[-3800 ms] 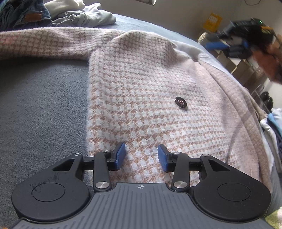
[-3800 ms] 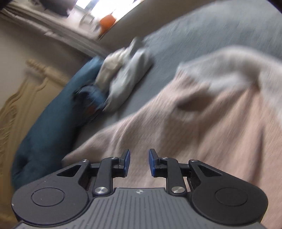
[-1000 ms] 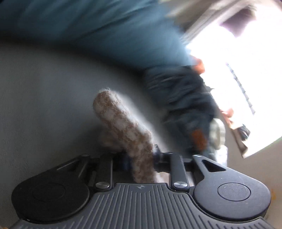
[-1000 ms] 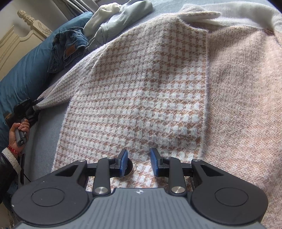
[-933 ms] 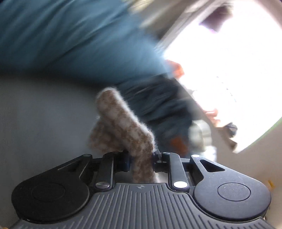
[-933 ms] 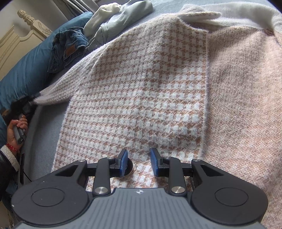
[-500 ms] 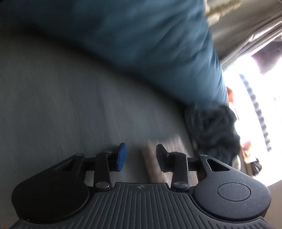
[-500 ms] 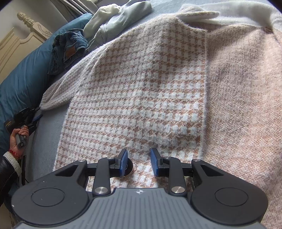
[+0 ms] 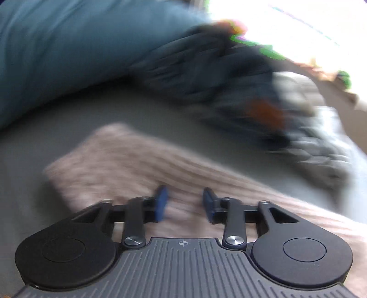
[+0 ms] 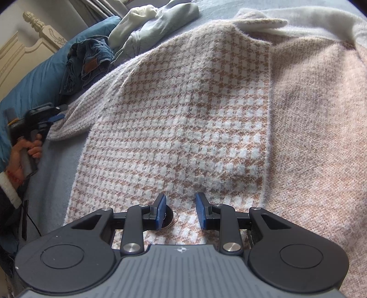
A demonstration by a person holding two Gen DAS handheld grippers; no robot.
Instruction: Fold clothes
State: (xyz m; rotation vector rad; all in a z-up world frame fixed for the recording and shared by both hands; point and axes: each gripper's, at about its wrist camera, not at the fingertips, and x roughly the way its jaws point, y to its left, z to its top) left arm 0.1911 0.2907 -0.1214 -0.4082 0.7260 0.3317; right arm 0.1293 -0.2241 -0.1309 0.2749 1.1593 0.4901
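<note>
So the big change from a second back: the left gripper [image 9: 183, 202] had the end of the sleeve [image 9: 119, 160] pinched and lifted off the bed, and now that sleeve lies flat on the grey bedspread [image 9: 137, 110] with the gripper hovering over it. Its jaws are closing, but there's a clear gap between the blue pads and nothing is pinched in there; the knit is just underneath. The left view is really smeared, so details are mushy. The right gripper [image 10: 180, 211] hasn't budged at all. It sits over the lower part of the checked cardigan [image 10: 195, 103], jaws partly apart, with the fabric below them. I can't tell if the tips actually press into it. A dark button [image 10: 168, 216] peeks out just beside its left pad.

Counting stuff: one cardigan spread across the bed, pink-and-white check on one panel and plain pink knit beside it. Two grippers. One hand [image 10: 23, 151] visible at the left edge of the right view, holding the other gripper's handle. One crumpled pair of jeans [image 10: 87, 62], one pale grey garment [image 10: 149, 20] next to it, one teal pillow [image 10: 34, 80], one cream headboard [image 10: 27, 41].
</note>
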